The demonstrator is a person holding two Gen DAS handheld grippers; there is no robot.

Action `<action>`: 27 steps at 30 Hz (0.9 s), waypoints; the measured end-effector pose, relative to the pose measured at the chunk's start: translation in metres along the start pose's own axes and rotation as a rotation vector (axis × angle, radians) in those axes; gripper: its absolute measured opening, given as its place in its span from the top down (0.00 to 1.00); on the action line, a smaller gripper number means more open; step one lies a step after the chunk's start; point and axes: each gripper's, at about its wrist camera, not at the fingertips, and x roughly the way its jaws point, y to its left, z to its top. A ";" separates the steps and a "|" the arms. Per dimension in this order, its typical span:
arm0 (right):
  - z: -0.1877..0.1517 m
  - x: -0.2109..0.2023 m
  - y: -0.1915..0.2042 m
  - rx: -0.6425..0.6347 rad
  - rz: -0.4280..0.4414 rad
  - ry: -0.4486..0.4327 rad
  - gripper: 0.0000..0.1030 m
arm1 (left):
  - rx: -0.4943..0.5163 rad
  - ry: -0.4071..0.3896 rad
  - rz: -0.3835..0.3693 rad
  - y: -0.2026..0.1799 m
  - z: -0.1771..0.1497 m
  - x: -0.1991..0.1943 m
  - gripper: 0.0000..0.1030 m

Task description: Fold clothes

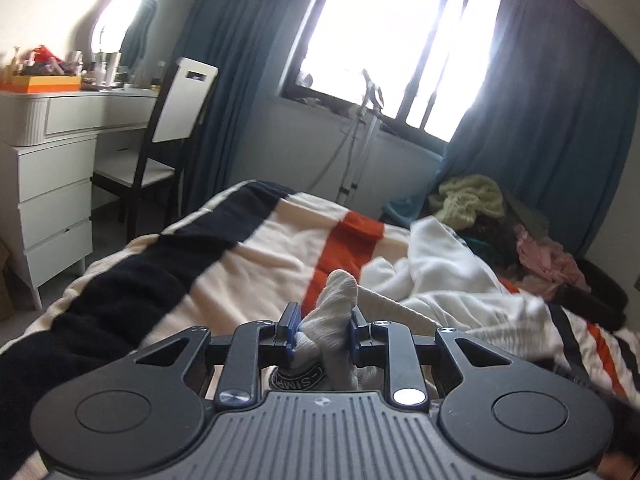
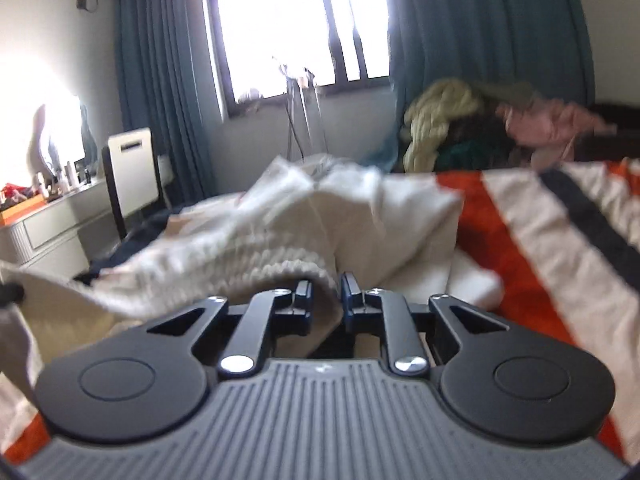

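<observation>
both tongs, left gripper (image 1: 323,330) and right gripper (image 2: 325,294), pinch the unfolded white garment (image 1: 436,276), pile (image 1: 500,220) still waiting.

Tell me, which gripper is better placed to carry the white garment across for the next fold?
Probably the right gripper: it pinches the ribbed edge of the white garment, while the left gripper holds only a grey bunched corner.

We read one partial text, upside down: "SIM", white letters on a dark round patch (image 1: 298,376) of the grey garment (image 1: 332,320). Nothing else is legible.
</observation>
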 end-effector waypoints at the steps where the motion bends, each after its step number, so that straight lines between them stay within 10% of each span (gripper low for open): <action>1: 0.005 -0.007 0.001 -0.006 0.008 -0.028 0.88 | 0.017 -0.001 0.001 -0.004 -0.002 -0.002 0.75; 8: 0.040 -0.076 -0.003 0.017 -0.022 -0.237 0.93 | 0.044 0.052 -0.092 -0.025 -0.015 -0.023 0.73; 15: 0.052 -0.169 -0.039 -0.009 -0.252 -0.368 0.97 | 0.103 0.194 -0.233 -0.051 -0.039 -0.049 0.67; 23: 0.026 -0.142 -0.118 0.380 -0.065 0.077 0.94 | 0.140 0.251 -0.211 -0.053 -0.052 -0.061 0.62; 26: 0.020 -0.118 -0.107 0.307 -0.079 0.159 0.67 | 0.089 0.256 -0.189 -0.043 -0.048 -0.059 0.62; 27: 0.016 -0.113 -0.099 0.286 -0.076 0.176 0.34 | 0.070 0.258 -0.181 -0.040 -0.047 -0.058 0.62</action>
